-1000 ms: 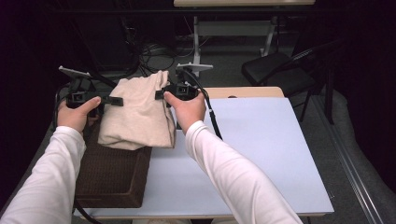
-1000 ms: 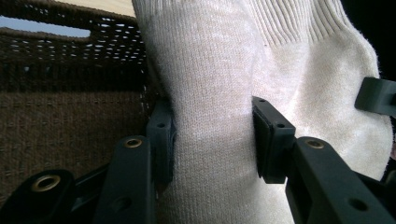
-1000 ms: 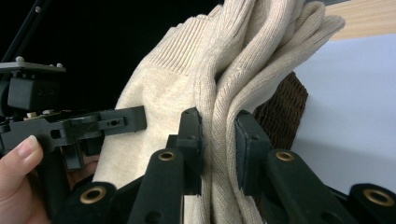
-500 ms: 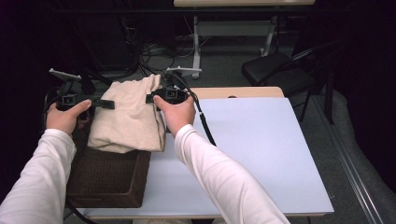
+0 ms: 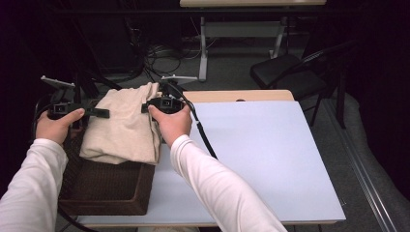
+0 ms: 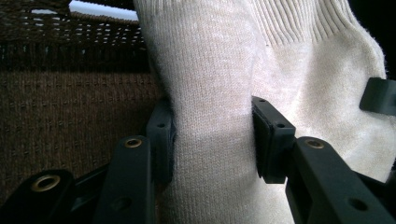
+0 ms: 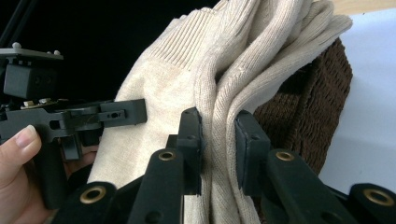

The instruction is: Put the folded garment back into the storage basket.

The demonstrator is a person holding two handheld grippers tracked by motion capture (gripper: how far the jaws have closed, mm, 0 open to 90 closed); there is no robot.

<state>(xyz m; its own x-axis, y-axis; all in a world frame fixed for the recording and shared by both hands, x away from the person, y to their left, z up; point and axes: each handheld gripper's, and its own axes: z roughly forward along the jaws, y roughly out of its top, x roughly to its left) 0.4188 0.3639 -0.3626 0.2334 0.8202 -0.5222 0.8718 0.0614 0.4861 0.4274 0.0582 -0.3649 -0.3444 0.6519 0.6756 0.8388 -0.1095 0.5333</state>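
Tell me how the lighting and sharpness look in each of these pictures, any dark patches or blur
High view: the white table is evenly lit, the surroundings fall to near black, and the picture is soft. Left gripper view: the cream sweater is crisp enough to show its knit, with the basket dim behind it. Right gripper view: the sweater's folds are sharp against a black background, and the tabletop at the right edge is bright and washed out.

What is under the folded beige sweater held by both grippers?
Under the beige sweater sits a dark brown wicker basket at the table's left end. The sweater hangs over its far part, so what the basket holds there is hidden.
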